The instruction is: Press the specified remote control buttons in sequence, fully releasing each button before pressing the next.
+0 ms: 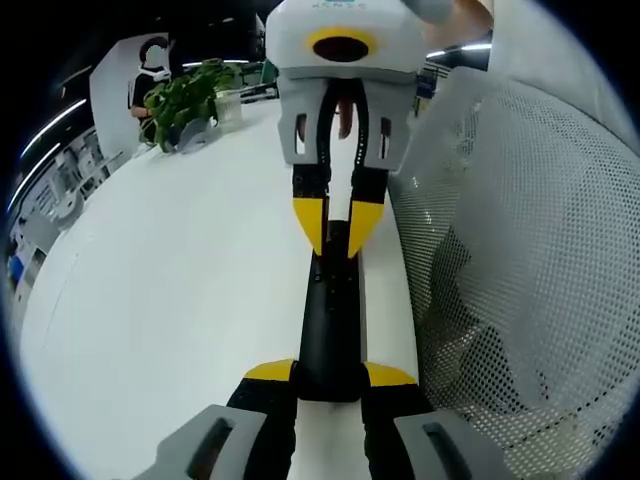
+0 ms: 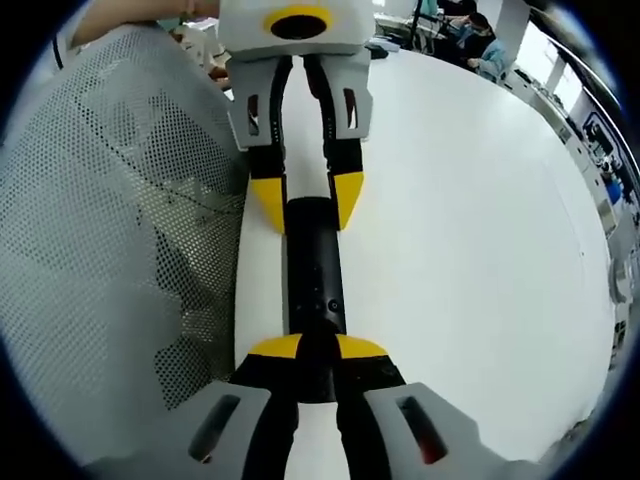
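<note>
A long black remote control (image 1: 330,310) (image 2: 313,265) is held lengthwise between the two grippers, just above the white table (image 1: 180,280) (image 2: 470,220). My left gripper (image 1: 330,373) is shut on the remote's near end, its yellow-tipped jaws clamping both sides. My right gripper (image 1: 337,222) faces it from the far side and grips the opposite end. In the right gripper view my right gripper (image 2: 317,347) clamps the near end and the left gripper (image 2: 308,200) holds the far end. A small button (image 2: 333,305) shows on the remote's face.
A person's white mesh garment (image 1: 520,260) (image 2: 110,210) hangs close along the table's edge, right beside the remote. A potted green plant (image 1: 185,100) and a white cup (image 1: 228,105) stand at the table's far end. Seated people (image 2: 478,40) are beyond the table.
</note>
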A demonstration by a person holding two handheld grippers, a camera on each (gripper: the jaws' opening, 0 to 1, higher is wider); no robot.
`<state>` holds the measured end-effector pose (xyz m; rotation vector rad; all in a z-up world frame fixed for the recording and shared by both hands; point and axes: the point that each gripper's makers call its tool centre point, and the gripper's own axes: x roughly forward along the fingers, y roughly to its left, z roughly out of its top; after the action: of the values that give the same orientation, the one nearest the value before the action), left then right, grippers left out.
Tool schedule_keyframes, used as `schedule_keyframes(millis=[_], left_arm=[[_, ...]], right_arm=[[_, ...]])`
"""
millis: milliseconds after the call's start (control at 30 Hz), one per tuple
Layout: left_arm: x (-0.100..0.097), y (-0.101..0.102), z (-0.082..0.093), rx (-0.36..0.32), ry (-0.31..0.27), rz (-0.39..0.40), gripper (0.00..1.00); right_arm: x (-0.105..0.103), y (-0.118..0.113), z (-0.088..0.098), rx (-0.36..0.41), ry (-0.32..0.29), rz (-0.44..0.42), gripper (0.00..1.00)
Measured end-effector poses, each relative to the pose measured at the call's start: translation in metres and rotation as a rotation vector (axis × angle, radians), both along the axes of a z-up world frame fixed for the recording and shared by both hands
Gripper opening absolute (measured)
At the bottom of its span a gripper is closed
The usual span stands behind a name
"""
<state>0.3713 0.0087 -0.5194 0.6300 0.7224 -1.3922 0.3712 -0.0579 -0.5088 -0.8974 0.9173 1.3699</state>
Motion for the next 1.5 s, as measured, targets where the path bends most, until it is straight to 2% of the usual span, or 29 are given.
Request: schedule_keyframes(millis=[333, 567, 733, 933, 1167, 1333, 1500], left_arm=[[0.0, -0.001, 0.0, -0.003, -0.001, 0.004, 0.24], [-0.002, -0.001, 0.002, -0.005, -0.001, 0.005, 0.24], [-0.002, -0.001, 0.002, -0.003, -0.003, 0.0, 0.24], [-0.002, -0.001, 0.002, 0.003, -0.003, -0.002, 0.24], [-0.001, -0.001, 0.002, 0.002, -0.003, -0.001, 0.24], [-0.001, -0.001, 0.001, 0.0, -0.004, -0.004, 0.24], [-0.002, 0.0, 0.001, -0.003, -0.008, 0.002, 0.24]], right_arm=[[0.001, -0.005, -0.001, -0.006, 0.0, -0.035, 0.1], [0.001, -0.004, -0.003, -0.058, -0.007, -0.038, 0.09], [0.001, -0.005, -0.003, -0.066, -0.007, -0.063, 0.09], [0.001, -0.004, -0.003, -0.092, -0.015, -0.051, 0.1], [0.001, -0.005, -0.003, -0.075, -0.017, -0.075, 0.09], [0.001, -0.007, -0.002, -0.044, -0.02, -0.051, 0.09], [0.002, -0.014, -0.002, -0.034, -0.005, -0.082, 0.09]])
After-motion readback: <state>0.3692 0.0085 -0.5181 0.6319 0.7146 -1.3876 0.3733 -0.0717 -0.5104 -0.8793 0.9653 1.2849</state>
